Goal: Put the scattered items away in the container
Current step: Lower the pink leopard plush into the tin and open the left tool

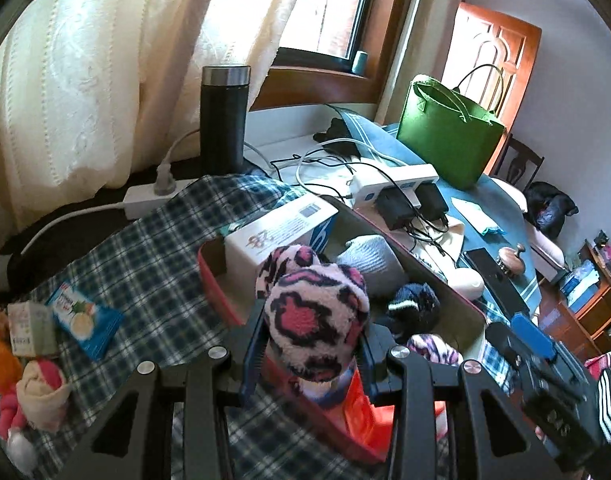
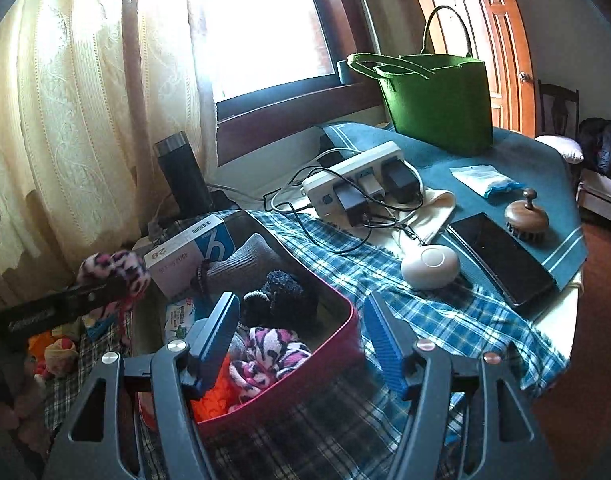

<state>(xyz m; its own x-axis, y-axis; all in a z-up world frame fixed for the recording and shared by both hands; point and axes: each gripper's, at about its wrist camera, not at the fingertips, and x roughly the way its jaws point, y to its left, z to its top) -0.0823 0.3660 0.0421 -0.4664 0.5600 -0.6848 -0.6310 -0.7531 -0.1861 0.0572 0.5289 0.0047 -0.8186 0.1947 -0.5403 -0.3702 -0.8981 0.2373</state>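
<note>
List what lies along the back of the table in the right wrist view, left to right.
Black flask → white power strip → green felt bag → wooden brush.

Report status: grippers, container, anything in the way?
Left gripper shut on pink leopard sock, above the red container. Right gripper open, empty, over the container's rim. White box and socks already inside; nothing blocking.

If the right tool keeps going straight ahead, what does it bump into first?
Probably the red container's rim, which lies between the right tool's open fingers; depth is hard to judge.
</note>
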